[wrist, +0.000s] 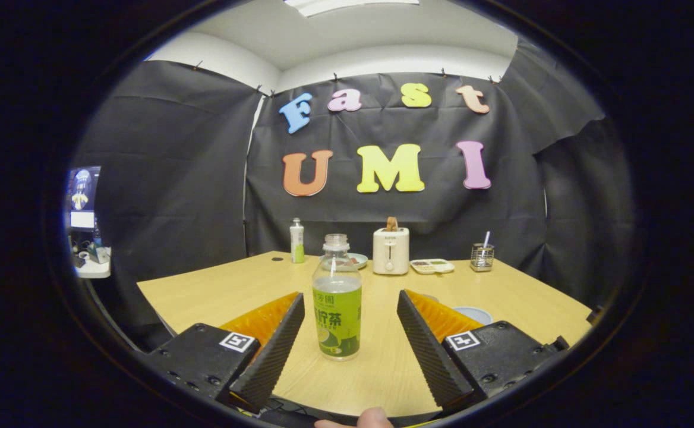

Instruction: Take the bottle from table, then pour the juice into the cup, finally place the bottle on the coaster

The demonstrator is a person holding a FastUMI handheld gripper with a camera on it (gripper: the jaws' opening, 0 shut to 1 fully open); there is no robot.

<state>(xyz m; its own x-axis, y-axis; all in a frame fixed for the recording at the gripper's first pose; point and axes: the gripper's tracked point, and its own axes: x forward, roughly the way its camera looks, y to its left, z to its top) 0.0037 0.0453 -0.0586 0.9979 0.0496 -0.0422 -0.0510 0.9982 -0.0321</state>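
Observation:
A clear uncapped bottle [337,309] with a green label and green juice stands upright on the wooden table [216,291]. It is between my two fingers, nearer the left finger [270,351] than the right finger [427,345]. My gripper [350,297] is open, and neither finger presses on the bottle. A pale round flat thing [473,313], perhaps the coaster, lies just beyond the right finger and is partly hidden by it. I cannot make out a cup for sure.
At the back of the table stand a small white and green bottle [297,241], a plate [359,260], a white toaster [390,251], a compartment dish [433,266] and a mesh holder [482,257]. A person's fingertip [374,418] shows below the fingers.

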